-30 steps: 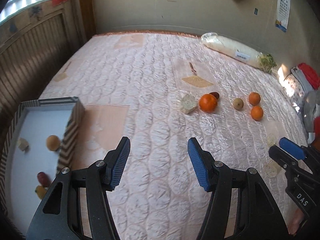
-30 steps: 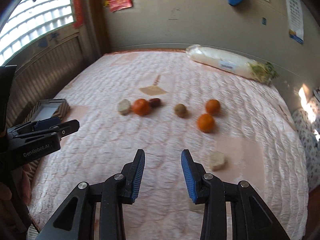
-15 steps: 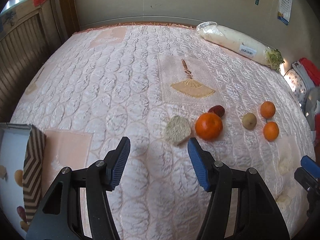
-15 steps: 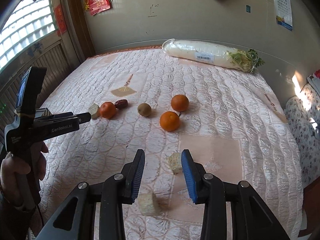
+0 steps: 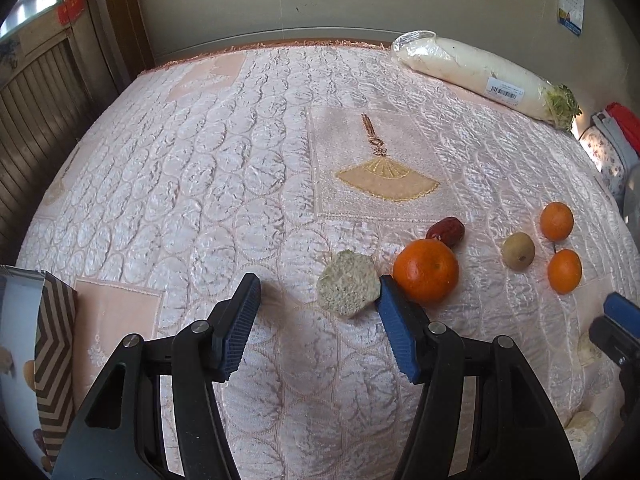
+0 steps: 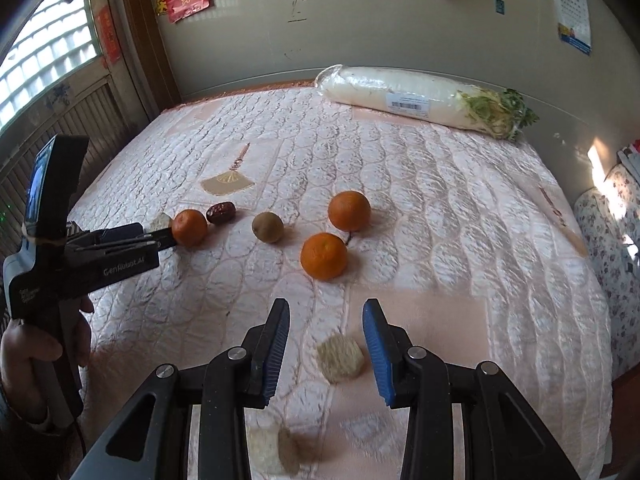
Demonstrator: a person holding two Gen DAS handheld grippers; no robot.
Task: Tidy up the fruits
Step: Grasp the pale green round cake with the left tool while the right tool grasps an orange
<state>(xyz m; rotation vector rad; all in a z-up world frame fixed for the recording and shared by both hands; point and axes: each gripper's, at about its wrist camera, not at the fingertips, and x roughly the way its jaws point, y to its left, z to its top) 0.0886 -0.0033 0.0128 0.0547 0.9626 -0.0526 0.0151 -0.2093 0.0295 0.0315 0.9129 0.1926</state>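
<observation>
On the pink quilted bed, my left gripper [image 5: 317,292] stands open just short of a pale rough chunk [image 5: 348,284], which lies close to its right finger. An orange [image 5: 426,270] and a red date [image 5: 445,231] sit beside that chunk. Further right are a kiwi [image 5: 518,251] and two oranges [image 5: 557,221] [image 5: 564,271]. My right gripper [image 6: 326,308] is open over a second pale chunk [image 6: 340,358], which lies between its fingers untouched. Ahead of it are two oranges [image 6: 324,256] [image 6: 349,211] and the kiwi [image 6: 268,227].
A striped box [image 5: 52,340] with fruit inside stands at the left edge. A wrapped white radish [image 6: 420,100] lies along the far wall. Another blurred pale chunk [image 6: 272,452] lies under my right gripper. A hand holds the left gripper [image 6: 160,240] at the left.
Both grippers have moved forward and lower toward the fruit. The left one swung right, away from the box, up to its chunk. The right one now has its chunk between the fingers.
</observation>
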